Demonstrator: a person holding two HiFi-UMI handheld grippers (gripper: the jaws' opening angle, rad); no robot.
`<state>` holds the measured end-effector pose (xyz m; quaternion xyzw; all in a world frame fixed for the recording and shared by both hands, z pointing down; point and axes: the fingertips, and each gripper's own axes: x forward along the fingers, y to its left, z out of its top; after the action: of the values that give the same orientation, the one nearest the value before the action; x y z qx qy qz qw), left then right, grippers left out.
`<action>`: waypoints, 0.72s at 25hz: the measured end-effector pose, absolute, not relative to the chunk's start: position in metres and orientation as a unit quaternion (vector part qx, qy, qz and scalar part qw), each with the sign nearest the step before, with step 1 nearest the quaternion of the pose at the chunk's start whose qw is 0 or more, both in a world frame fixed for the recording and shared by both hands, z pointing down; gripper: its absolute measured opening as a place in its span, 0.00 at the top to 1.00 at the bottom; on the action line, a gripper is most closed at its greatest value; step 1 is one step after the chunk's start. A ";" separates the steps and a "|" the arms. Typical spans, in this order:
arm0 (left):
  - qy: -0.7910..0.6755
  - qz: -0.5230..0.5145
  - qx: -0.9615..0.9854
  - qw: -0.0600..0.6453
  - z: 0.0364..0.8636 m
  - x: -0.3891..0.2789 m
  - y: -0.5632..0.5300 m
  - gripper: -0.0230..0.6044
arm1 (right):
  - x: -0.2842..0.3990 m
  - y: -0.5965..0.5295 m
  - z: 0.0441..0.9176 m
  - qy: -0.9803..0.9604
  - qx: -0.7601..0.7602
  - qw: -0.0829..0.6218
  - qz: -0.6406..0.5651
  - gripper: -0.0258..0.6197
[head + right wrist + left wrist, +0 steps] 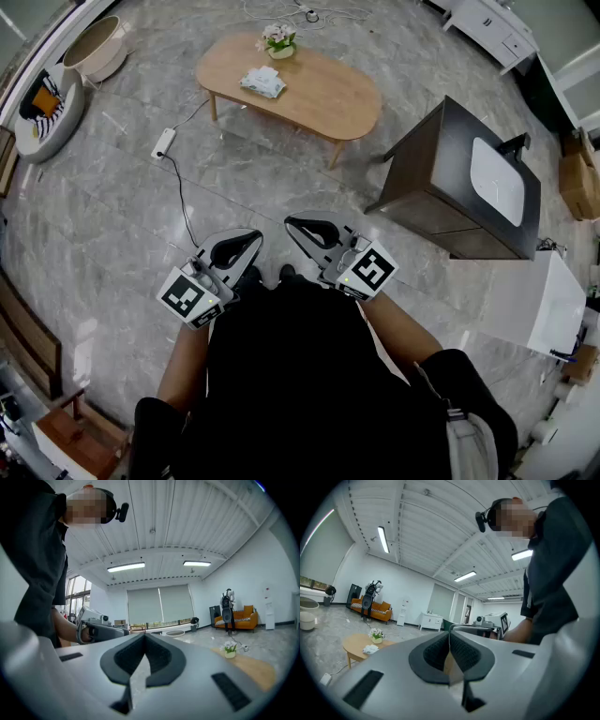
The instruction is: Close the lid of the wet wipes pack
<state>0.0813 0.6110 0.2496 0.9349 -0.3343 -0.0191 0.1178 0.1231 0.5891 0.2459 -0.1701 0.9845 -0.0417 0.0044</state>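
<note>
While the person is standing well back from the one wooden table (323, 94), the single wet wipes pack (262, 82) is lying on the table's top, toward its left end. From where I am watching, the pack is showing too small to tell whether its lid is up or down. One small flower pot (279, 41) is sitting on the table just beyond the pack, at the far edge. One white power strip (164, 142) is lying on the floor off the table's left end, with its dark cable trailing away across the stone floor. One dark cabinet (441, 178) with a white basin is standing off the table's right end.

Two grippers are hovering side by side, far on the near side of the table, their tips angling toward each other. The left gripper (236, 247) is pressing its jaws together on nothing, and the right gripper (314, 232) is doing the same. Neither one is touching the pack.
</note>
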 end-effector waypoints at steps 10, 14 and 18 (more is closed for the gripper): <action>-0.343 -0.001 0.930 0.132 0.267 0.088 0.609 0.93 | 0.140 0.583 0.247 0.982 -0.182 0.012 -0.054 0.95; -0.344 0.007 0.929 0.138 0.272 0.089 0.608 0.93 | 0.153 0.577 0.248 0.979 -0.192 0.016 -0.064 0.95; -0.338 0.022 0.930 0.146 0.279 0.097 0.605 0.93 | 0.163 0.575 0.246 0.979 -0.190 0.031 -0.073 0.95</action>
<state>0.0971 0.6049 0.2788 0.9297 -0.3376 0.0221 0.1456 0.1626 0.5749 0.2457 -0.1901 0.9785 -0.0731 0.0309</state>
